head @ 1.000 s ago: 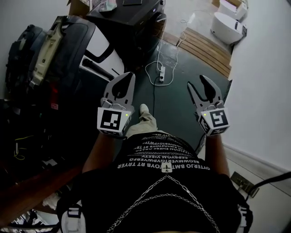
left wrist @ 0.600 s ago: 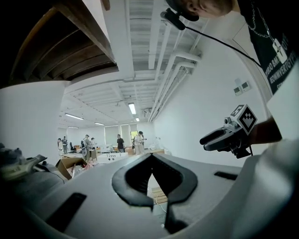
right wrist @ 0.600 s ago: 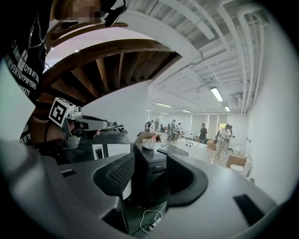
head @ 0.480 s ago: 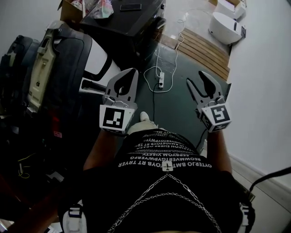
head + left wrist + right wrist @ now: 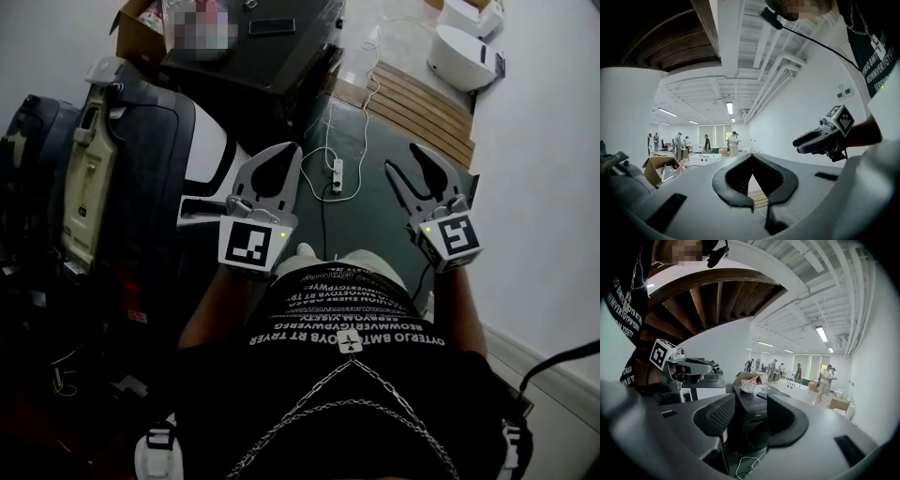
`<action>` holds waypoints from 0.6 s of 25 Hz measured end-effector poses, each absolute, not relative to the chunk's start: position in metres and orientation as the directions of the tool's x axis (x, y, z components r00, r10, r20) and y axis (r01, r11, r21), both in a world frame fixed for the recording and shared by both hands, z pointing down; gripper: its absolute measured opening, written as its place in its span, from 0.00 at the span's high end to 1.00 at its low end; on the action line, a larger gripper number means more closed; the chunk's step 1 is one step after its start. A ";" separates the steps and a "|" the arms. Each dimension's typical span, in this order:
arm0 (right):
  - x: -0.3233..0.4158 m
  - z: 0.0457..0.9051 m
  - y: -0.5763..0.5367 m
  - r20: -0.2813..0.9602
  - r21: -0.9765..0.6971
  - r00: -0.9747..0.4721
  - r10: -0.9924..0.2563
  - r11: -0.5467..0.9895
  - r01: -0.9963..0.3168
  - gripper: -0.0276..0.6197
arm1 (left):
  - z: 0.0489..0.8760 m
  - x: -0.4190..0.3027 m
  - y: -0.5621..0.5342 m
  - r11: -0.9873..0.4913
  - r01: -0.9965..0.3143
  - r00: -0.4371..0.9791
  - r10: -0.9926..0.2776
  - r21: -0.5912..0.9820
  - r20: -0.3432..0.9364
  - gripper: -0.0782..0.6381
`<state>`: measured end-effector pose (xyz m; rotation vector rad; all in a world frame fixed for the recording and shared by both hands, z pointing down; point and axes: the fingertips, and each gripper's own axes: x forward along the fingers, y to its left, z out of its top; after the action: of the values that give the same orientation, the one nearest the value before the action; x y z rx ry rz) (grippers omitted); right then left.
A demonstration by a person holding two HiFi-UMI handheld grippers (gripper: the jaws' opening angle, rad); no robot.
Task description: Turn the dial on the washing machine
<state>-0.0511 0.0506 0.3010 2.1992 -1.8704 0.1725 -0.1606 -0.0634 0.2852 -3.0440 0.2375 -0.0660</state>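
**A:** Head view, quick. The left gripper [image 5: 289,156] has its tips pressed together with nothing in it. The right gripper [image 5: 405,159] has its jaws spread and is empty. Both are held out over the floor [image 5: 361,211].

**B:** Washing machine?

**A:** No dial shows anywhere. The dark boxy unit [image 5: 291,56] ahead may be it, can't confirm. Risk: a power strip [image 5: 335,175] and its white cable [image 5: 324,131] lie on the floor between the grippers and that unit, so that's a trip hazard.

**B:** Left gripper view?

**A:** Its pads [image 5: 726,180] meet at the tips, nothing between them. Closed like that it can't take a dial and would only bump it.

**B:** Right gripper view?

**A:** Its pads [image 5: 717,416] are well apart. The dark boxy unit sits framed in the gap, well clear and not gripped. Risk: it picks the wrong appliance, or the wide jaws slip off a small dial.
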 end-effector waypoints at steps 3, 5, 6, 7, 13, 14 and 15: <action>-0.035 0.302 0.045 0.241 0.100 0.177 -0.954 -0.157 -0.982 0.63 | 0.289 -0.147 -0.068 -0.986 -0.134 0.990 -0.139 -0.100 0.038 0.88; -0.025 0.301 0.048 0.249 0.083 0.180 -0.952 -0.164 -0.983 0.63 | 0.287 -0.136 -0.067 -0.985 -0.120 0.992 -0.124 -0.123 0.023 0.88; -0.018 0.301 0.050 0.254 0.081 0.184 -0.949 -0.169 -0.982 0.63 | 0.288 -0.130 -0.066 -0.986 -0.115 0.992 -0.120 -0.117 0.032 0.88; -0.010 0.302 0.050 0.254 0.084 0.189 -0.949 -0.173 -0.981 0.63 | 0.288 -0.123 -0.068 -0.988 -0.115 0.992 -0.120 -0.104 0.045 0.88; 0.041 0.310 0.021 0.221 0.026 0.153 -0.963 -0.151 -0.988 0.63 | 0.292 -0.088 -0.097 -0.982 -0.181 0.980 -0.185 -0.062 0.075 0.88; 0.051 0.310 0.017 0.219 0.029 0.143 -0.965 -0.141 -0.990 0.64 | 0.292 -0.078 -0.100 -0.980 -0.187 0.978 -0.193 -0.070 0.081 0.88; 0.061 0.310 0.013 0.218 0.027 0.135 -0.967 -0.132 -0.991 0.64 | 0.292 -0.068 -0.103 -0.979 -0.191 0.977 -0.197 -0.078 0.087 0.88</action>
<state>0.0607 0.0132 0.3097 2.2367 -1.9527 0.2201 -0.0679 -0.1030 0.2916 -3.0546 0.3001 -0.1445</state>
